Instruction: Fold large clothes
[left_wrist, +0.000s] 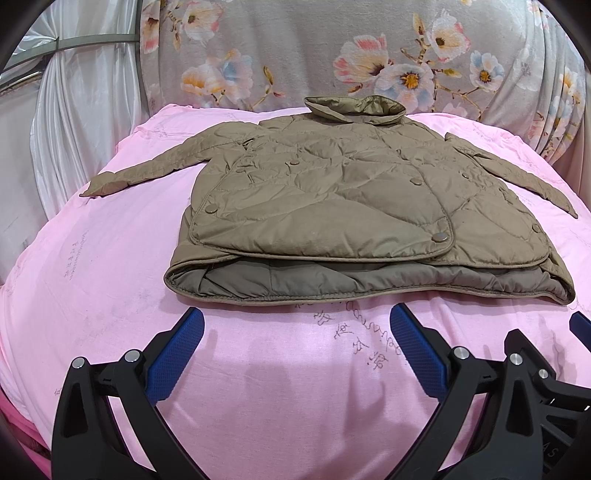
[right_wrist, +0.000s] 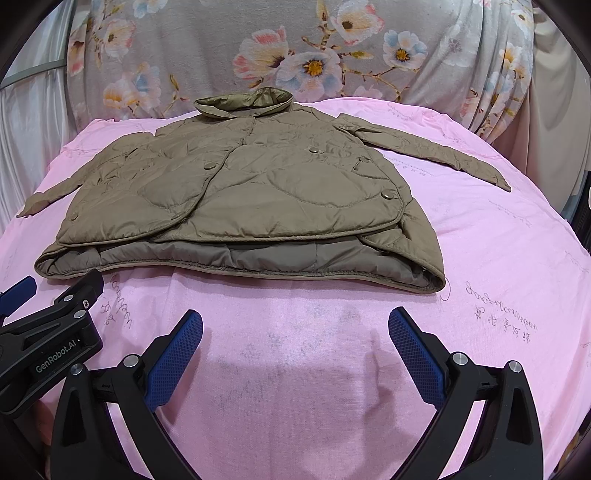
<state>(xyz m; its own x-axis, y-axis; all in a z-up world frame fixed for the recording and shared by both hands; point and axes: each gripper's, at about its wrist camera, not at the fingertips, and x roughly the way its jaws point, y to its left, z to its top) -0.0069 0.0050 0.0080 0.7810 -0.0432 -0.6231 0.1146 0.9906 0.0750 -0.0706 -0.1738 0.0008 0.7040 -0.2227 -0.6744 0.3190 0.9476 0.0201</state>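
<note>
An olive quilted jacket (left_wrist: 332, 192) lies front up on a pink sheet (left_wrist: 258, 369), collar at the far side, both sleeves spread outward, hem nearest me. It also shows in the right wrist view (right_wrist: 251, 195). My left gripper (left_wrist: 295, 325) is open and empty, hovering just short of the hem. My right gripper (right_wrist: 295, 328) is open and empty, also just short of the hem. The left gripper's body (right_wrist: 48, 332) shows at the left edge of the right wrist view.
A floral grey cloth (left_wrist: 332, 51) hangs behind the bed. White curtain (left_wrist: 74, 110) stands at the left. The pink sheet (right_wrist: 498, 258) carries faint handwritten marks and extends beyond the jacket on all sides.
</note>
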